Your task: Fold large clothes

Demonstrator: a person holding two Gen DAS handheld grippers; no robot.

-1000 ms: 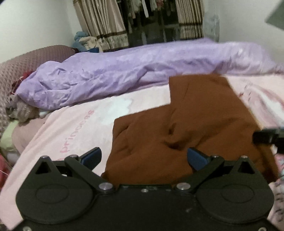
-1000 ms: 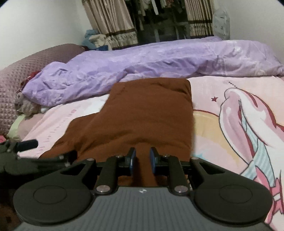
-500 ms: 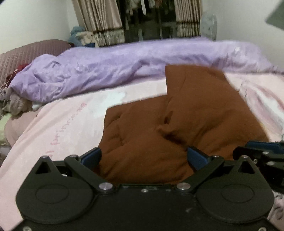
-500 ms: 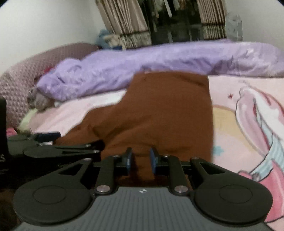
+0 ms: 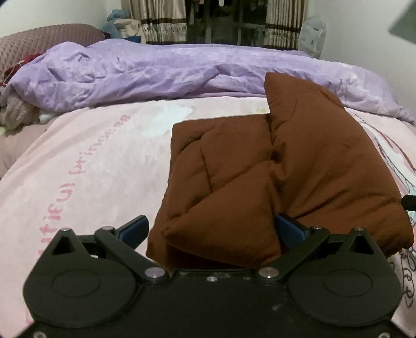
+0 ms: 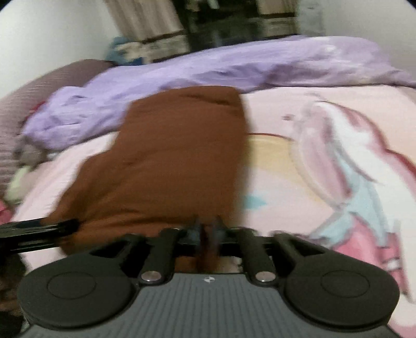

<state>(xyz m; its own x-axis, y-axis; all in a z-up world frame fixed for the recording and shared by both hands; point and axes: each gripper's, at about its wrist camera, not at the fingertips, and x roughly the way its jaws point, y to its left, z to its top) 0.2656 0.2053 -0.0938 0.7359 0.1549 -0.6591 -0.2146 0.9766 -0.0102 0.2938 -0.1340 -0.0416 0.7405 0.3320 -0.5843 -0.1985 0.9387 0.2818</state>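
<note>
A brown padded jacket [image 5: 312, 161] lies folded on the pink bed sheet [image 5: 91, 156], one part reaching back toward the duvet. My left gripper [image 5: 212, 230] is open wide, and the jacket's near folded corner sits between its blue pads without being pinched. In the blurred right wrist view the jacket [image 6: 169, 156] stretches away from my right gripper [image 6: 206, 230]. Its narrow jaws are opening, with a strip of brown cloth still between the pads. The left gripper's finger [image 6: 39, 231] shows at the left edge there.
A crumpled purple duvet [image 5: 156, 72] runs across the far side of the bed. A maroon quilted headboard [image 5: 39, 33] and a heap of clothes [image 5: 13, 114] are at the left. Curtains [image 5: 166, 23] and a dark window stand behind.
Both grippers have sunk toward the bed and moved closer to the jacket. Its near corner now lies between the left gripper's open fingers. The right wrist view has become blurred.
</note>
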